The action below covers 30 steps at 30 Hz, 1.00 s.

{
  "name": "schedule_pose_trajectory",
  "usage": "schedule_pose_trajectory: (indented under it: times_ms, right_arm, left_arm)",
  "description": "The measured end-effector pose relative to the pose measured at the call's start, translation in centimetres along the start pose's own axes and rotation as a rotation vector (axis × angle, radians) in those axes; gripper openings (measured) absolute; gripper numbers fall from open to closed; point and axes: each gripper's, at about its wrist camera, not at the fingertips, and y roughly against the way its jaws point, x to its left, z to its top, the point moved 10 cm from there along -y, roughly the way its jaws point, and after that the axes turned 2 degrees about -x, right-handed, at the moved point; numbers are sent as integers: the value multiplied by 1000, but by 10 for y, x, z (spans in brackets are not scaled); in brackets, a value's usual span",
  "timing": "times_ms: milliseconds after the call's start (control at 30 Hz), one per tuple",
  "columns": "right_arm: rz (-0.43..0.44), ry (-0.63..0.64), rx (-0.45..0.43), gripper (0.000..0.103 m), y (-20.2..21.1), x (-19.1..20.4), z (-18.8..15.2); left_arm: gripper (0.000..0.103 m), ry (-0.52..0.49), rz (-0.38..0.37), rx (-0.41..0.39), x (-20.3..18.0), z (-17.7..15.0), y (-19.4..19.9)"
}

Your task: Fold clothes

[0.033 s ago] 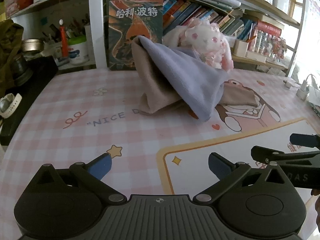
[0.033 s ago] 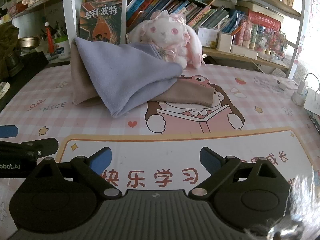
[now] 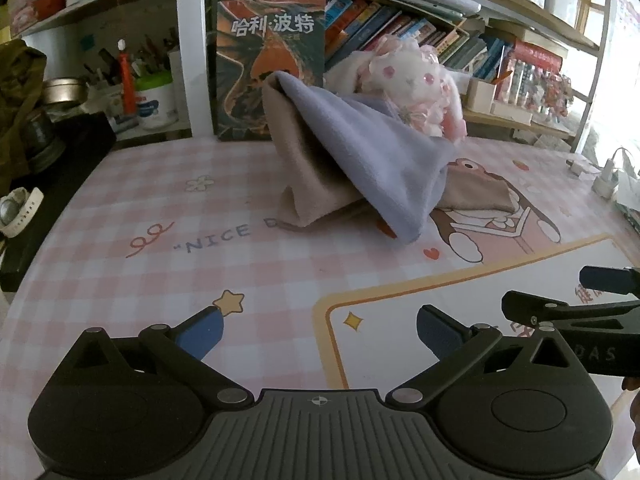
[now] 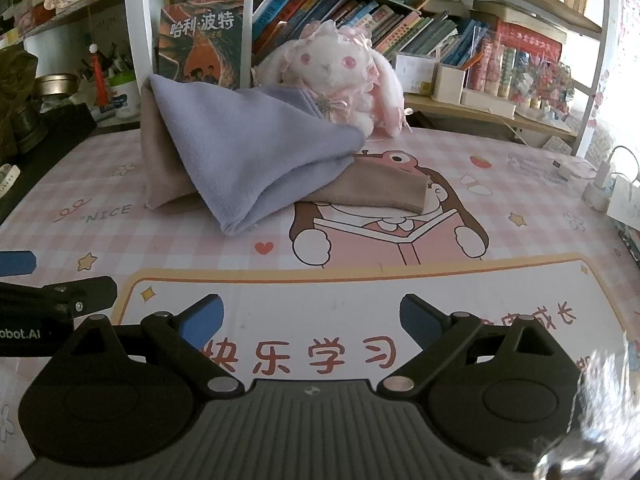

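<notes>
Both the left tongs (image 3: 318, 330) and right tongs (image 4: 311, 318) gape wide and empty, well short of the lavender-and-tan cloth heap (image 4: 256, 160) at twelve o'clock. Only the right view shows the whole reading-cartoon print (image 4: 390, 232). The pink checked surface (image 3: 140, 280) ends at a crowded bookshelf (image 4: 400, 28) behind a plush bunny (image 4: 336, 76).

The table cover (image 4: 500, 168) is pink-and-white check, printed with a brown cartoon figure reading a pink book, yellow stars, red hearts and red characters inside a yellow-bordered white panel. The lavender cloth (image 4: 248, 160) lies over a beige cloth (image 4: 380, 192). The plush rabbit (image 4: 340, 72) is white and pink. Both grippers' finger pads (image 3: 200, 330) are blue on black.
</notes>
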Motion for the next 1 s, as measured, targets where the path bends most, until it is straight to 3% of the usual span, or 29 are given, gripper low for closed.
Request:
schedule_pose_trajectory:
  times_ms: [1000]
  right_arm:
    - [4,5,4,96,-1,3,0]
  left_arm:
    - [103,11,11,9,1,-2,-2]
